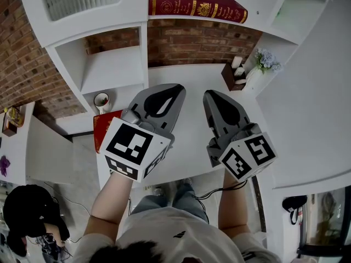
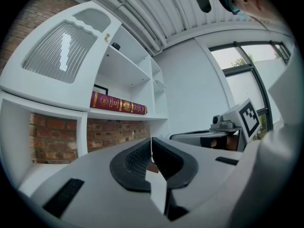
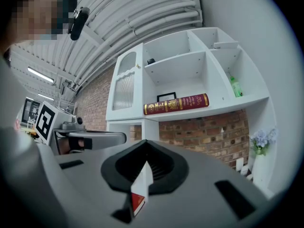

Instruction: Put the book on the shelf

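A dark red book with gold bands [image 1: 197,4] lies flat on the white shelf [image 1: 186,19] above the brick-backed desk; it also shows as the book [image 2: 118,104] and the book [image 3: 176,103]. My left gripper [image 1: 178,87] and right gripper [image 1: 210,94] hover side by side over the white desk [image 1: 192,78], both below the shelf and apart from the book. Each is shut with nothing between its jaws, as the left gripper [image 2: 151,141] and right gripper [image 3: 145,145] show. A second red book [image 1: 104,126] lies on the desk, partly hidden under my left gripper.
A mug [image 1: 101,100] stands in the lower left cubby. A brown holder [image 1: 233,73] and a vase of pale flowers [image 1: 266,60] sit at the desk's right back. A green bottle [image 3: 236,87] and a small frame [image 3: 166,97] stand on the shelves. Brick wall behind.
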Demonstrator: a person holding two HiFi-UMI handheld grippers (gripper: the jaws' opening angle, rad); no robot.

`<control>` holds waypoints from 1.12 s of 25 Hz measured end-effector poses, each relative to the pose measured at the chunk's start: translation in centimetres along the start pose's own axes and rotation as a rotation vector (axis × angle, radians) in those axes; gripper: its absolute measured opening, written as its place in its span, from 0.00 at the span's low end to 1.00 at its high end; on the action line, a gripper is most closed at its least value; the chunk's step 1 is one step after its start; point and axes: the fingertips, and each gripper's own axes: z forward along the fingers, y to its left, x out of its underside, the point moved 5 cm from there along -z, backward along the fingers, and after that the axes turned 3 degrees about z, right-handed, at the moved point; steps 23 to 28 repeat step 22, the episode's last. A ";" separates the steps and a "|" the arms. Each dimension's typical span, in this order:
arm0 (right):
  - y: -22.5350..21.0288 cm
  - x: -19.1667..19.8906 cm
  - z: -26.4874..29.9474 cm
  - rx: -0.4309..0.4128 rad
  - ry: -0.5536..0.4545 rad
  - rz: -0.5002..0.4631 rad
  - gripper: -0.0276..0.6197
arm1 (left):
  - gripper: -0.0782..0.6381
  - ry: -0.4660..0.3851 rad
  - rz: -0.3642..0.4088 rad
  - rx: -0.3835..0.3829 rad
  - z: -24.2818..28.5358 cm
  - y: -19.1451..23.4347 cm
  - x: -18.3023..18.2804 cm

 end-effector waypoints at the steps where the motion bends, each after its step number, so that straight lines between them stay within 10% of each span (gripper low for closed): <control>1: 0.0 0.0 0.0 -0.001 0.000 -0.001 0.06 | 0.13 0.000 -0.001 0.000 0.0 0.0 0.0; 28: -0.3 -0.2 0.1 -0.002 0.007 -0.027 0.06 | 0.13 -0.003 -0.023 0.023 1.2 -0.1 0.4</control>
